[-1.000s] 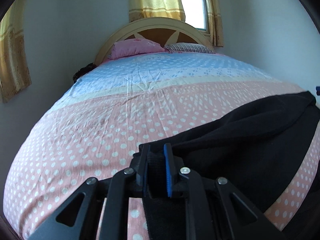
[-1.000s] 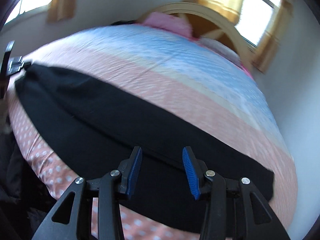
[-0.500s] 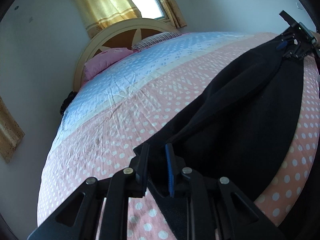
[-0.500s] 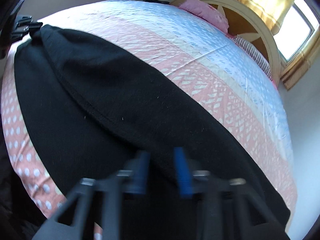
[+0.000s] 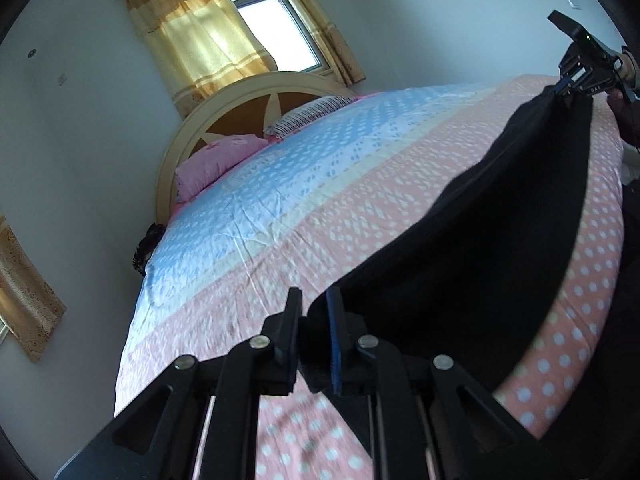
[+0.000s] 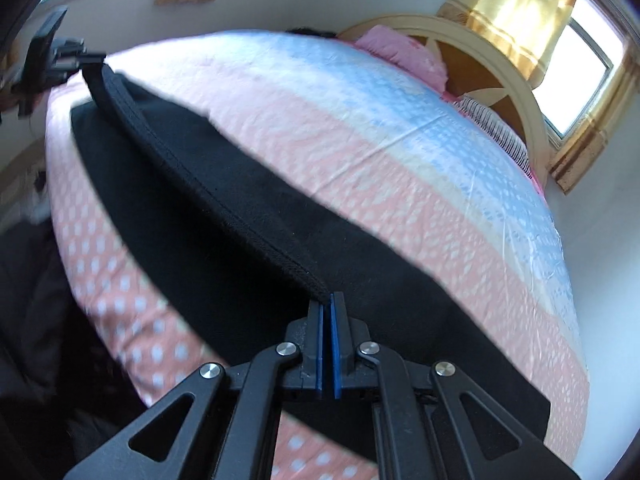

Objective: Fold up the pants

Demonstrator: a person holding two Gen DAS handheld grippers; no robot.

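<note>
- Black soft-fabric pants (image 6: 248, 216), stretched out long across the near part of the bed, lower layer flat on the cover, upper edge lifted clear and pulled taut between the two grippers.
- Stitched hem or waistband edge running as a straight raised ridge in the right wrist view, from the near gripper up toward the far one at top left.
- Same pants (image 5: 500, 240) in the left wrist view, hanging like a dark sling from the far corner down to the near fingers.
- Black two-finger left gripper (image 5: 314, 332) clamped on one end of the fabric, narrow gap stuffed with bunched black cloth, blue pad on the right-hand finger showing.
- Also visible small at the far left edge of the right wrist view (image 6: 52, 56), pinching that same end.
- Black two-finger right gripper (image 6: 326, 340) squeezed nearly together, blue pads (image 6: 335, 344) almost meeting, thin edge of the pants caught at the tips.
- Seen from the other side too (image 5: 576, 76), up at the top right, holding the far corner.
- Underneath: bed cover (image 5: 280, 216) in pink with white dots, then a cream band, then pale blue further up.
- Pink pillow (image 5: 216, 160) and striped pillow (image 5: 308, 112) by the cream arched headboard (image 5: 224, 108).
- Yellow curtain (image 5: 200, 48) beside a bright window (image 5: 280, 28) behind that.
</note>
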